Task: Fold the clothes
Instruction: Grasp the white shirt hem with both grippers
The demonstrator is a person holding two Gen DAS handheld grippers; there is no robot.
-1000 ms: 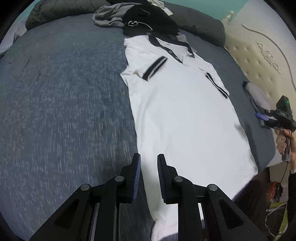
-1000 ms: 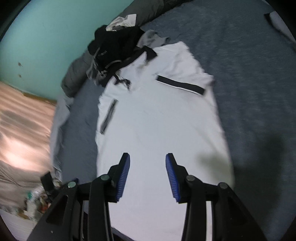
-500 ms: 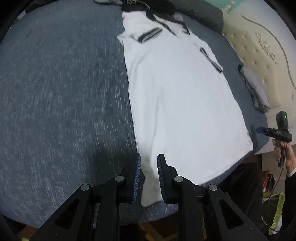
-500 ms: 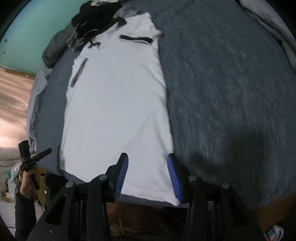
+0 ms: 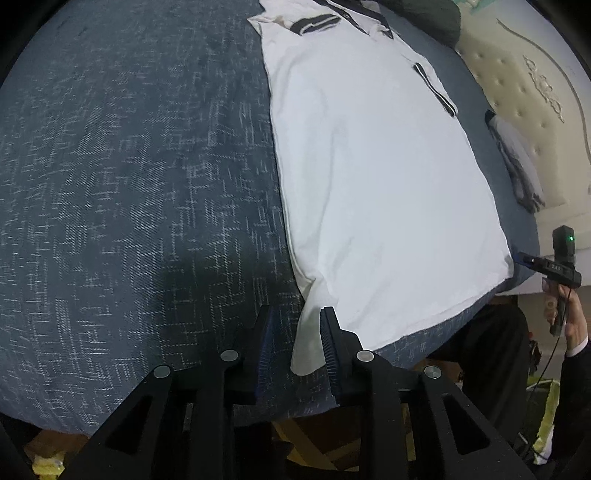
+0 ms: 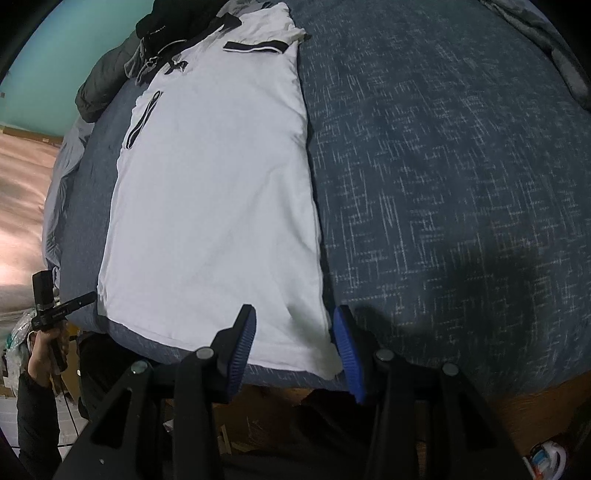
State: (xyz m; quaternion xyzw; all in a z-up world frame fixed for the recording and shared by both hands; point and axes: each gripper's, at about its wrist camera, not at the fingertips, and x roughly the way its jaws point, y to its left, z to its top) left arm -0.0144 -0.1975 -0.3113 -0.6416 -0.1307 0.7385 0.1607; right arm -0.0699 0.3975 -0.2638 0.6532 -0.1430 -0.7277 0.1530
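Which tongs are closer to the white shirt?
Left, by a little: a bottom corner of the white shirt pokes up between the left tongs. The right tongs straddle a bottom corner too, spread wider.

Bare blue bedspread (image 5: 129, 177) flanks the shirt (image 5: 369, 166); clothes pile (image 6: 173, 26) crowds its collar.

I have the white short-sleeved polo shirt with dark-striped cuffs (image 5: 373, 177) lying flat on the bed under its dark blue-grey flecked bedspread (image 5: 129, 192), collar at the far end, hem at the near edge. My left gripper (image 5: 295, 325) straddles 1 hem corner; my right gripper (image 6: 293, 325) straddles another. Beyond the collar lies a heap of dark clothes (image 6: 166, 26). A cream tufted headboard (image 5: 524, 103) stands right of the shirt in the left view.
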